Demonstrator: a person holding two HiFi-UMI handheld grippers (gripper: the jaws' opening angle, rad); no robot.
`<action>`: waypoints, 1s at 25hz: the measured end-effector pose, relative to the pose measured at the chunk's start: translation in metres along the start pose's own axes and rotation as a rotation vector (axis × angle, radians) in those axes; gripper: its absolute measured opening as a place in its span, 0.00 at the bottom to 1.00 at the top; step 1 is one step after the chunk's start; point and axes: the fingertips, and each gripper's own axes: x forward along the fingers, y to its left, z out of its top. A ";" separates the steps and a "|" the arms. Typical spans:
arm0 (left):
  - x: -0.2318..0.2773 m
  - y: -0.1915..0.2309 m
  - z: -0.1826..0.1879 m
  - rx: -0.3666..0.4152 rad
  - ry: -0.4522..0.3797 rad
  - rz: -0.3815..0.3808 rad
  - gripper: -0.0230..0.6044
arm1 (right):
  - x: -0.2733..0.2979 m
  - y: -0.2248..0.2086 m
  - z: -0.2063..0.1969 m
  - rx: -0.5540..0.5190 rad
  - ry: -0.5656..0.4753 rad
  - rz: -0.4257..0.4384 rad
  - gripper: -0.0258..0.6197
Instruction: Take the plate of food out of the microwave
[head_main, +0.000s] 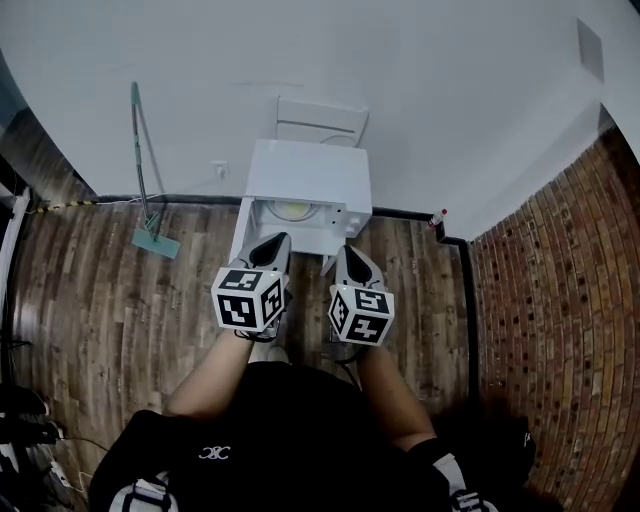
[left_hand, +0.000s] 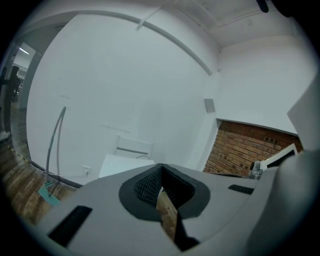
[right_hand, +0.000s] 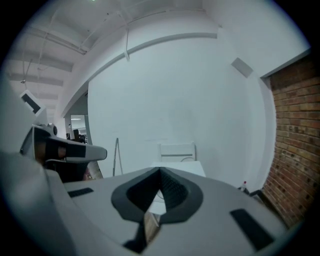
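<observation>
Black clothes are being worn by the person at the bottom of the head view. The left gripper and the right gripper are being held out in front, side by side. Both are being pointed at the microwave and are being kept apart from it.

The left gripper is being kept clenched, its tips pressed together with nothing between them. The right gripper is being kept clenched too, and nothing is being held in it.

The microwave is being shown at the far edge of the floor, against the white wall. The plate is being seen inside it, pale yellow, on the left side of its front. A chair is being shown behind the microwave. A mop is being leaned on the wall to the left. A small bottle is being shown in the far right corner of the floor, beside the brick wall.
</observation>
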 end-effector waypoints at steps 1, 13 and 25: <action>0.005 0.005 0.000 -0.004 0.002 0.004 0.03 | 0.008 0.000 -0.001 -0.002 0.009 0.009 0.05; 0.059 0.043 -0.022 -0.067 0.046 0.117 0.03 | 0.090 -0.006 -0.029 -0.107 0.134 0.156 0.05; 0.101 0.075 -0.096 -0.165 0.066 0.325 0.03 | 0.188 -0.027 -0.106 -0.191 0.276 0.389 0.05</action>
